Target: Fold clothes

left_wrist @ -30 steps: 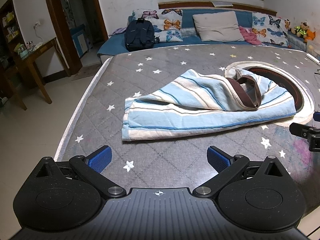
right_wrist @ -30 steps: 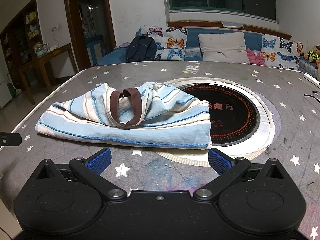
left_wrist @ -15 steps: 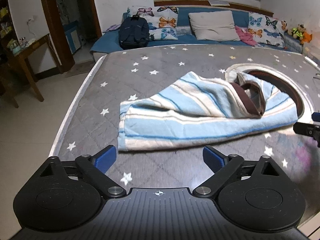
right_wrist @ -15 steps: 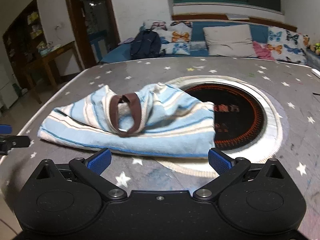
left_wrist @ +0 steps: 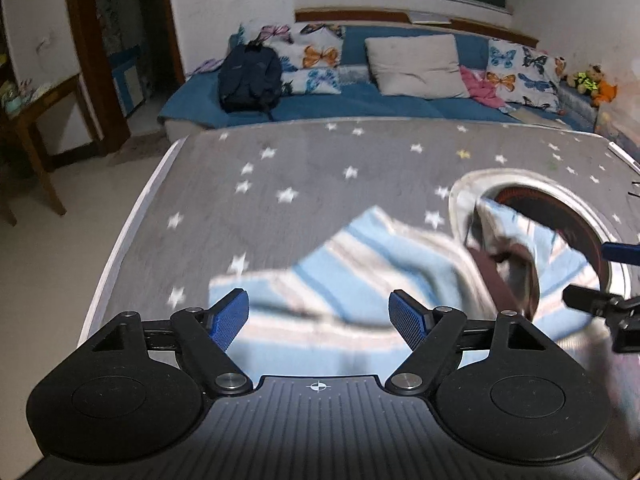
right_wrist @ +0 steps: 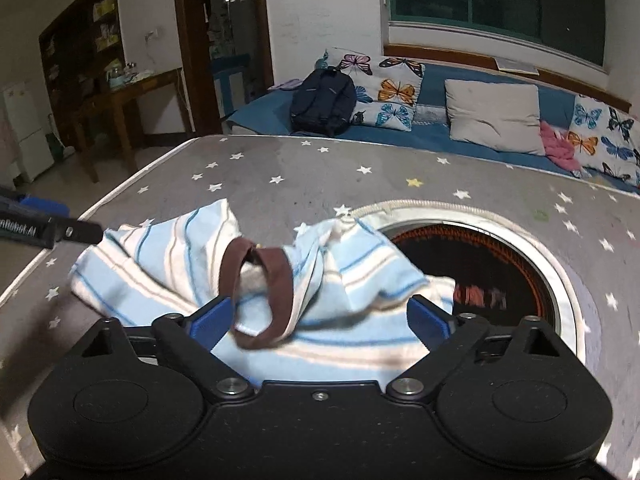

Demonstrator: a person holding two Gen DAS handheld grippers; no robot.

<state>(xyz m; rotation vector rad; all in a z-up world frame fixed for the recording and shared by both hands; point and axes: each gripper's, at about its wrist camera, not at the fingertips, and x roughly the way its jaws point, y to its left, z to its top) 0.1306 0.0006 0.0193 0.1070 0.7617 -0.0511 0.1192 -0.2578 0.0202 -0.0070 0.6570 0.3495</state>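
Observation:
A light-blue and white striped shirt with a brown collar lies folded on the grey star-patterned table. My left gripper is open and sits over the shirt's near left edge, nothing between its blue pads. My right gripper is open too, with its pads over the near edge around the collar and the cloth lying between them. The right gripper's fingers show at the right edge of the left wrist view. The left gripper's finger shows at the left of the right wrist view.
A round black hotplate with a white rim is set in the table, partly under the shirt's right end. Behind the table runs a blue sofa bench with a dark backpack and cushions. A wooden side table stands at the left.
Both grippers have moved forward over the shirt's near edge, which now lies between their open fingers. The shirt's right end looks more rumpled than before.

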